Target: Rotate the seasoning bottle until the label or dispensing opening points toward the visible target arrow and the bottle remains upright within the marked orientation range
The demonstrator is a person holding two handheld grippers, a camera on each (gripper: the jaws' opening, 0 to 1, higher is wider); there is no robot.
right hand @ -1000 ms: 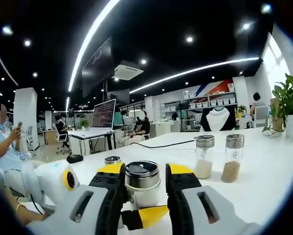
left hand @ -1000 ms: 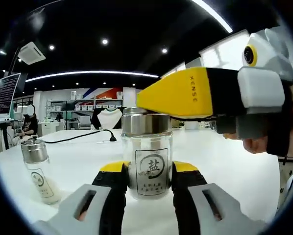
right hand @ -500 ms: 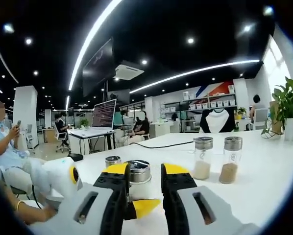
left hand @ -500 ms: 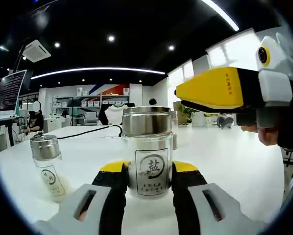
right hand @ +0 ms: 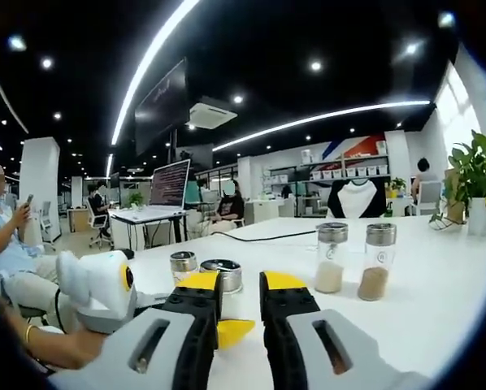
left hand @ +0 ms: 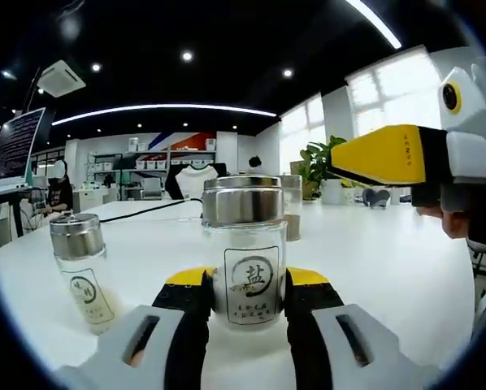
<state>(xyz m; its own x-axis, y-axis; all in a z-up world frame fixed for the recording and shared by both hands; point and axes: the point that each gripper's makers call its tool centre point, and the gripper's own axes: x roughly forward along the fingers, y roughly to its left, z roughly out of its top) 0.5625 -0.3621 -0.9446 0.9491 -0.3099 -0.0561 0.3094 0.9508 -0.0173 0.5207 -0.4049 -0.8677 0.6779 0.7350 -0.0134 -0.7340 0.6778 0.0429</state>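
Note:
A glass salt bottle (left hand: 247, 258) with a steel lid and a square label stands upright on the white table (left hand: 389, 268). Its label faces the left gripper view. My left gripper (left hand: 245, 286) is shut on its lower body, one yellow-tipped jaw on each side. My right gripper (left hand: 389, 154) hangs in the air to the right of the bottle, above lid height and clear of it. In the right gripper view my right gripper (right hand: 240, 286) has its jaws narrowed to a slim gap with nothing between them. The salt bottle's lid (right hand: 221, 275) shows just beyond them. The left gripper (right hand: 105, 288) is at lower left.
A second lidded bottle (left hand: 82, 272) stands left of the held one, and another (left hand: 292, 205) behind it. Two spice bottles (right hand: 331, 257) (right hand: 375, 262) stand on the table at the right. A black cable (right hand: 267, 237) crosses the far table. People sit at desks beyond.
My right gripper has let go of the lid, drawn back to the right and narrowed its jaws. The left gripper has kept its hold, and its view has swung past the background.

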